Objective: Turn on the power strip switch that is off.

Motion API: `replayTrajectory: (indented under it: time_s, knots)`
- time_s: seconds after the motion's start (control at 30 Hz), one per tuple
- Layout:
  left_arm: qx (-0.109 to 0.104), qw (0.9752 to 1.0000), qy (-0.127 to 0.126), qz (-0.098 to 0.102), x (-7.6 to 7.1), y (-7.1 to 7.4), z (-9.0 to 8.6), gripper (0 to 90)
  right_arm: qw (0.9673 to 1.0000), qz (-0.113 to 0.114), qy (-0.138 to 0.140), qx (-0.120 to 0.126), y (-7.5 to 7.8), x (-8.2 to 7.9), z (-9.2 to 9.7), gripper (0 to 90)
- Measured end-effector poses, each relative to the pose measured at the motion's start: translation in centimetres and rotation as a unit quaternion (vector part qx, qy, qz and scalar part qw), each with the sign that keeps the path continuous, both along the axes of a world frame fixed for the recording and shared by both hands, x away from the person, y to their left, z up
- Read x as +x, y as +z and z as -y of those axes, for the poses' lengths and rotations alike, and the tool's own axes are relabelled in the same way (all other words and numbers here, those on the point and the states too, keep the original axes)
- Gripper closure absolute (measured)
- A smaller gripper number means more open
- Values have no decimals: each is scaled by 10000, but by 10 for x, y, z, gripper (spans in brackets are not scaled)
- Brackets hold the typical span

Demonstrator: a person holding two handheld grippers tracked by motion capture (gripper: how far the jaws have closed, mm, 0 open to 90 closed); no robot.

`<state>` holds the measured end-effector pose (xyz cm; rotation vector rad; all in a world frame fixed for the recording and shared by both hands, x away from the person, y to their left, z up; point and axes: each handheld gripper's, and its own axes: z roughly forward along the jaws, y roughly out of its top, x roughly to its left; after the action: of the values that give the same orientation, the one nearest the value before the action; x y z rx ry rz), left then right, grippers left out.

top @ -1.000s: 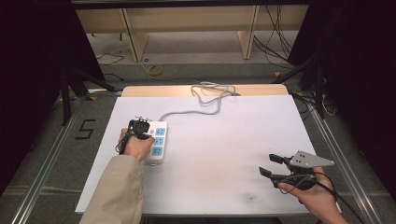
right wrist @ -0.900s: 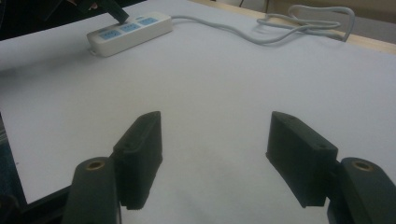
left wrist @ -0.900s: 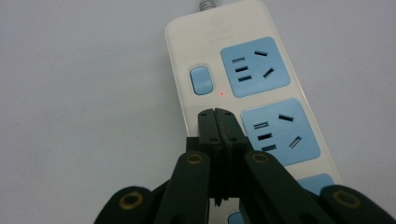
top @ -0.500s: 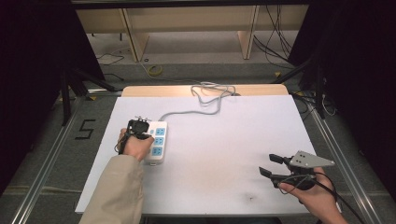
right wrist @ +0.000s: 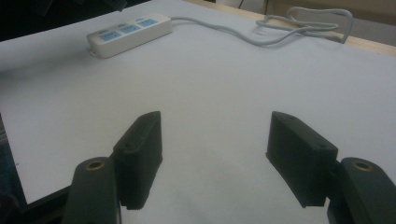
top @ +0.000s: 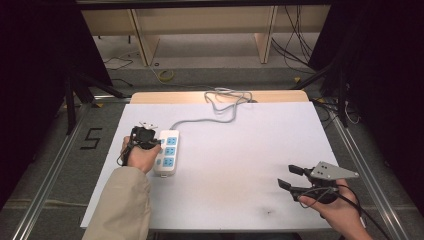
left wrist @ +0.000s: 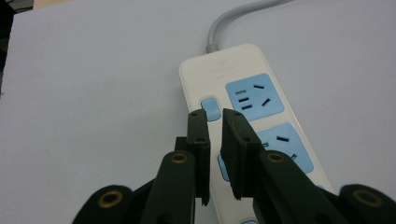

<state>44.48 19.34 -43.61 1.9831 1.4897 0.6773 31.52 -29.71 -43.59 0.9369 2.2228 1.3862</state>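
High view is showing the power strip (top: pixel 167 152) lying on the white sheet (top: pixel 240 165). Right over its switch (left wrist: pixel 209 107) the left gripper (left wrist: pixel 215 116) is hovering, jaws just cracking apart with nothing between them. Well away from the strip, the right gripper (right wrist: pixel 215 140) is gaping wide and empty.

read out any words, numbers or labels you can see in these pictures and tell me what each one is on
"5": a dark numeral marked on the grey floor to the left of the table, seen in the high view.
Faint embossed marking on the white power strip, near where its cord enters, seen in the left gripper view: too faint and blurred to read.
No other readable text.
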Motion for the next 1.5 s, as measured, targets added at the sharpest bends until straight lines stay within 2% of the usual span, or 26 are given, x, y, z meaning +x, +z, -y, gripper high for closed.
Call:
replayTrajectory:
  time_s: [0.23, 0.47, 0.6, 0.7, 0.77, 0.9, 1.03, 1.4, 1.5]
  knots:
    - [-72, 9996, -146, 231, -4, 4, 0, 672, 10000, 0, -4, -2, 0, 0, 0, 359]
    - [-353, 9985, -341, 243, -7, 7, -1, 489, 10000, 4, 1, 2, 0, 0, 1, 359]
    - [-465, 9979, -353, 289, -9, 8, 1, 375, 10000, -2, 4, 4, 0, 0, 1, 359]
    - [-435, 9977, -432, 293, -12, 8, 3, 317, 10000, -1, 0, 14, 0, 1, 1, 359]
    - [-324, 9973, -530, 391, -14, 9, 5, 290, 10000, -6, -5, 10, 0, 0, 1, 359]
    - [-350, 9965, -612, 441, -18, 11, 9, 270, 10000, 0, -3, 12, 0, 1, 1, 359]
    - [-278, 9957, -785, 401, -24, 12, 13, 251, 10000, -8, -12, 26, 0, 0, 1, 359]
    - [-317, 9914, -1138, 561, -43, 20, 23, 242, 10000, -13, -10, 40, 0, 1, 1, 357]
    - [-253, 9899, -1250, 617, -50, 19, 26, 243, 10000, -23, 0, 49, -1, 1, 1, 356]
